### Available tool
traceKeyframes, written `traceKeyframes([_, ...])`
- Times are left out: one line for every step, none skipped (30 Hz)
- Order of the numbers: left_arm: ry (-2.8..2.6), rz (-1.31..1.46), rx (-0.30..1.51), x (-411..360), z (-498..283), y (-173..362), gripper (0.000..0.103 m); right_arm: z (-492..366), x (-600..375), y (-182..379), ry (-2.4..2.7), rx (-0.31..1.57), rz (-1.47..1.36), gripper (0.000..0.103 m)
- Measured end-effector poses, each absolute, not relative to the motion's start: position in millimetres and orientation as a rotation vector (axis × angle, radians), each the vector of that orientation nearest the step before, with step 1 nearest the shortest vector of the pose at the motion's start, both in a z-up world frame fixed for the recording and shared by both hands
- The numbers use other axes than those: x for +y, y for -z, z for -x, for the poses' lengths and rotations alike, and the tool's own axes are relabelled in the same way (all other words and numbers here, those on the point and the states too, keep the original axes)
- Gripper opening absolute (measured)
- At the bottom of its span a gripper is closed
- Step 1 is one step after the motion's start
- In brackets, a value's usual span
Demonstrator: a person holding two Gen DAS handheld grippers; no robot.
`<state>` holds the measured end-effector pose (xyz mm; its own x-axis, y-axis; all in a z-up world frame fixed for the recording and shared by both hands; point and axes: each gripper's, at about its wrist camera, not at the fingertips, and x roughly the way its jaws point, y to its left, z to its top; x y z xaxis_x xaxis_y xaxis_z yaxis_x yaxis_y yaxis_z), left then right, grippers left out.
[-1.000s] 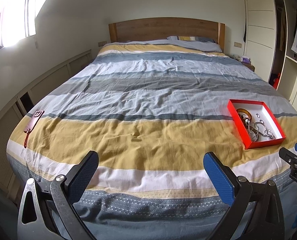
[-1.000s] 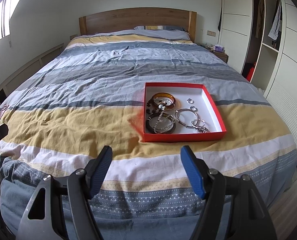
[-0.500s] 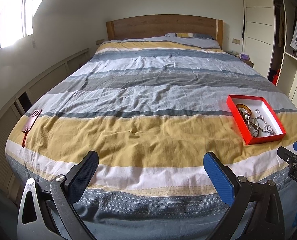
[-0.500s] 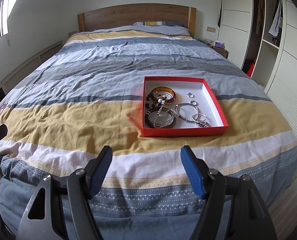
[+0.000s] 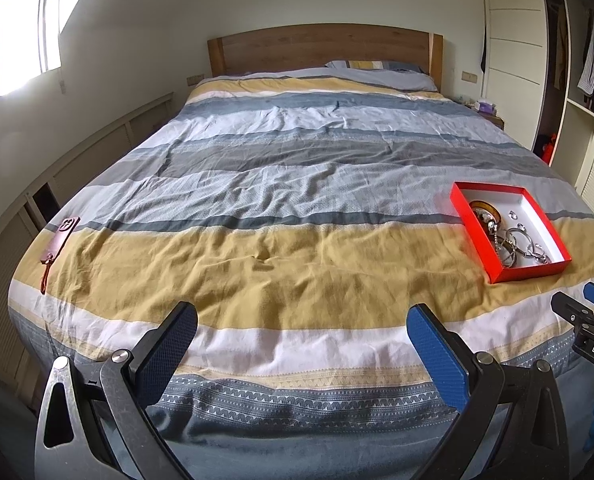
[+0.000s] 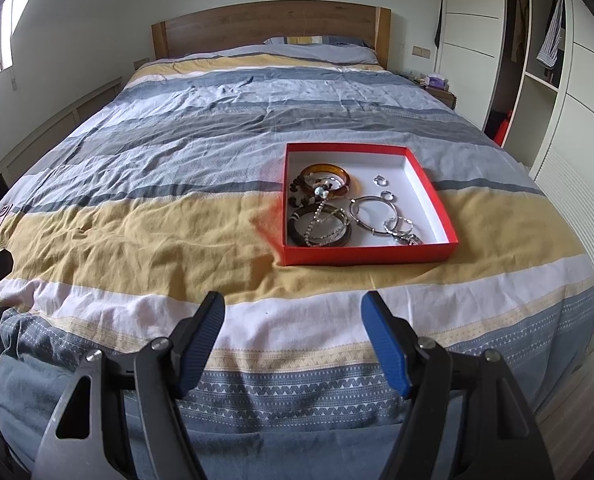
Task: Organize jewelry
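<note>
A red box (image 6: 433, 196) with a white inside lies on the striped bedspread, right of the bed's middle; it also shows in the left wrist view (image 5: 473, 224). In it lie an amber bangle (image 6: 325, 179), a dark bangle (image 6: 320, 231), a silver hoop (image 6: 373, 211), a chain and small rings. My right gripper (image 6: 293, 340) is open and empty above the bed's foot, in front of the box. My left gripper (image 5: 303, 350) is open and empty, further left. The right gripper's tip shows at the left view's right edge (image 5: 577, 312).
A brown leather pouch with a cord (image 5: 59, 240) lies at the bed's left edge. A wooden headboard (image 6: 269, 26) and pillows are at the far end. White wardrobes (image 6: 473, 40) and open shelves stand to the right. A nightstand (image 6: 441, 94) is beside the bed.
Both grippers have risen and tilted a little, so the bed and box sit slightly lower in both views. Both stay open and empty.
</note>
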<state>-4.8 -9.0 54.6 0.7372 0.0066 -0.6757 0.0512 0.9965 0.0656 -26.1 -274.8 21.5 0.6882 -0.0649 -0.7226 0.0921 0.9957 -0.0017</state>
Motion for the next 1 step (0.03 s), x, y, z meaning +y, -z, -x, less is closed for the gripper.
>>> traceKeyframes([0.025,-0.082,0.742,-9.6,4.9,-54.4,0.102,26.1,-275.1,-21.3,0.088,0.808,-0.036,0.069])
